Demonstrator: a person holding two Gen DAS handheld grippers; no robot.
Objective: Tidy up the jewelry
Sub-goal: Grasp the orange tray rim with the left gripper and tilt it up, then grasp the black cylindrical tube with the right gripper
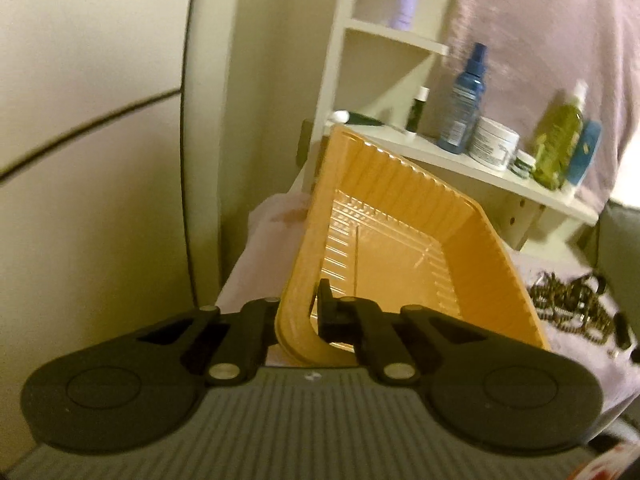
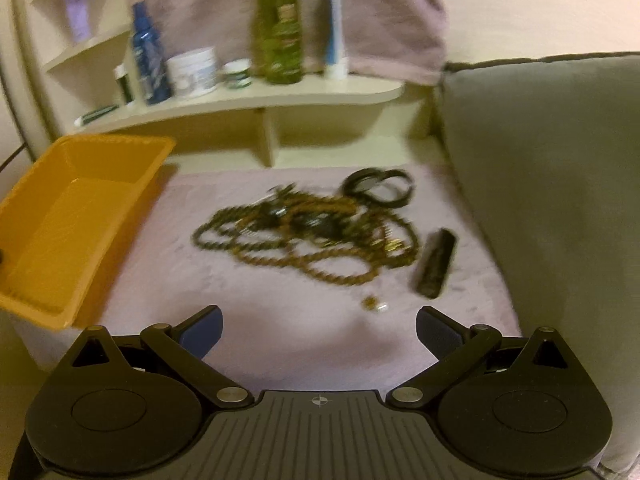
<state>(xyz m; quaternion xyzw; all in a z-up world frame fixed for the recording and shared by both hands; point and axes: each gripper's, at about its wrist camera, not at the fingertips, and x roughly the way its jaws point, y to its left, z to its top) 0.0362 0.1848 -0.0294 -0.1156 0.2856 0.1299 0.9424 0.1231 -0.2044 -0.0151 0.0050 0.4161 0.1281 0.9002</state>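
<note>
The left hand-held gripper (image 1: 310, 320) clenched the orange tray's (image 1: 404, 216) rim, tilting it ready beside the tangled bead necklaces (image 2: 308, 232) on the pink cloth (image 2: 260, 344); the right hand-held gripper (image 2: 319, 330) hovered released, apparently to gather them.

An orange plastic tray (image 1: 400, 216) with ribbed walls is tilted, its open side showing and its inside bare; one corner of its rim is pinched. Well to its right, on pale pink cloth, lies a tangled heap of brown beaded necklaces (image 2: 308, 232) (blurred, so the strands cannot be counted), with dark bangles (image 2: 378, 186) touching its far edge.
</note>
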